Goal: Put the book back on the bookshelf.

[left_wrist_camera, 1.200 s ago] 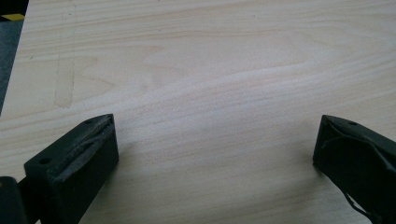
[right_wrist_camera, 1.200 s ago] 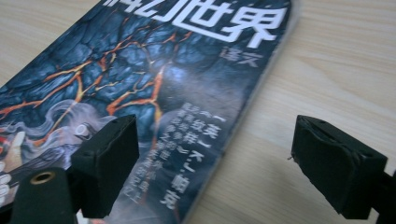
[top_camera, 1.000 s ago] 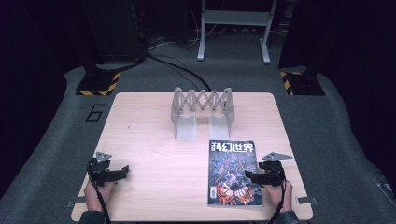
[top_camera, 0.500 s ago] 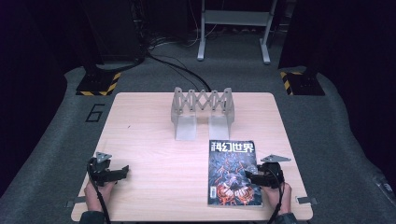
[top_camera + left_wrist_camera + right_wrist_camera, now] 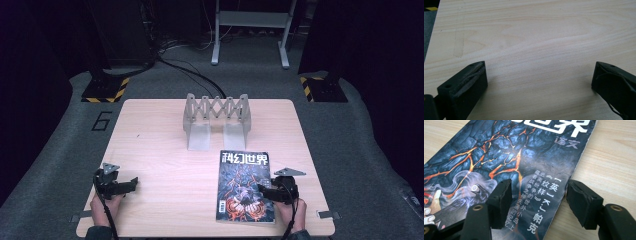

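the left gripper (image 5: 131, 183) sits over the near left part of the table (image 5: 160, 150), held in the person's left hand (image 5: 106, 207), its black jaws aimed toward the table's right. in the left gripper view they stand wide apart with nothing between them, just pale wood with fine, flowing grain below; each jaw is a blocky matte wedge with a small screw hole. a grey three-cornered plate rides on top of this gripper.

toward the far middle of the table stands a grey rack (image 5: 217, 120): two upright end panels joined by a scissor lattice that zigzags across the top, with two flat feet stretching toward the person. it looks like dull metal or plastic; which one cannot be told.

the magazine (image 5: 244, 185) lies flat on the near right part of the table, well apart from the left gripper and just nearer than the rack's right foot. its long axis runs near to far, with the white title characters at the far end, so the top points away from the person. the cover (image 5: 499, 152) is glossy and dark blue-black, with a cracked rock pattern, orange lava-like veins and white smoke.

the right gripper (image 5: 264, 191), held in the right hand (image 5: 292, 215), points left over the magazine's right edge. in the right gripper view its jaws are parted, one over the cover, the other over bare wood, straddling the edge (image 5: 574, 170) without pinching it.
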A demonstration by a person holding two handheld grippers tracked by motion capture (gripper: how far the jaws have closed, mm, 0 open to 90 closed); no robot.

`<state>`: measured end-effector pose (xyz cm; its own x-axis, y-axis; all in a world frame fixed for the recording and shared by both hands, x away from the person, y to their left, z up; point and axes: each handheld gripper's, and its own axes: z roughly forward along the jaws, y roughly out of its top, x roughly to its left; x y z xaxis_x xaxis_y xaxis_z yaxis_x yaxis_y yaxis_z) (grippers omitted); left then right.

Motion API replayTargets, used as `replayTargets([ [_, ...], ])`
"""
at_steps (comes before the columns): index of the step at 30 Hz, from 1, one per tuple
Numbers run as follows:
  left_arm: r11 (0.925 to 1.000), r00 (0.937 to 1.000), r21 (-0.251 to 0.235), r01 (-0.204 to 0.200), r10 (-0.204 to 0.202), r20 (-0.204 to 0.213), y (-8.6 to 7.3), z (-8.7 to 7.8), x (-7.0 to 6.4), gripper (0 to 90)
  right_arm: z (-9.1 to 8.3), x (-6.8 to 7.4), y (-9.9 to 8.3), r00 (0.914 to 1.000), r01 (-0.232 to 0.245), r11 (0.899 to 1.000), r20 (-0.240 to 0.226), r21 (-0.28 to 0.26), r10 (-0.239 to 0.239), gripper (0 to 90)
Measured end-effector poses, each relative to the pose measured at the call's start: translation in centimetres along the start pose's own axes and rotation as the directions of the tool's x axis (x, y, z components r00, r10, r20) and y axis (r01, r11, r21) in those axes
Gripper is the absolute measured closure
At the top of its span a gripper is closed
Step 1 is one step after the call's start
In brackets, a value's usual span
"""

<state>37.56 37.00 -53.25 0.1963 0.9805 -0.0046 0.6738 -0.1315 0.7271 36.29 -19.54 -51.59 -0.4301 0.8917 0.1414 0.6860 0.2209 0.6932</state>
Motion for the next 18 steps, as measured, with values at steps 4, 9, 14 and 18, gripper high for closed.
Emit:
replayTargets([
  [4, 1.0000, 1.0000, 0.000, 0.000, 0.000, 0.000, 0.0, 0.0, 0.0, 0.0, 0.3, 1.0, 0.1, 0.9995, -0.030, 1.000, 0.011, 0.002, 0.030, 38.2],
  [9, 1.0000, 1.0000, 0.001, -0.003, 0.003, 0.001, 0.0, 0.0, 0.0, 0.0, 0.5, 1.6, 0.2, 0.9995, -0.028, 1.000, 0.012, -0.001, 0.028, 38.6],
  [14, 0.9999, 0.9998, 0.002, -0.014, 0.014, 0.014, -0.1, -0.1, 0.0, 0.0, 1.0, 2.5, 0.3, 0.9995, -0.029, 0.999, 0.015, -0.015, 0.029, 39.0],
  [18, 1.0000, 1.0000, -0.002, -0.006, 0.006, 0.001, -0.1, -0.1, -0.2, 0.1, 1.2, 3.2, 0.4, 0.9995, -0.027, 1.000, 0.015, -0.016, 0.027, 39.0],
])
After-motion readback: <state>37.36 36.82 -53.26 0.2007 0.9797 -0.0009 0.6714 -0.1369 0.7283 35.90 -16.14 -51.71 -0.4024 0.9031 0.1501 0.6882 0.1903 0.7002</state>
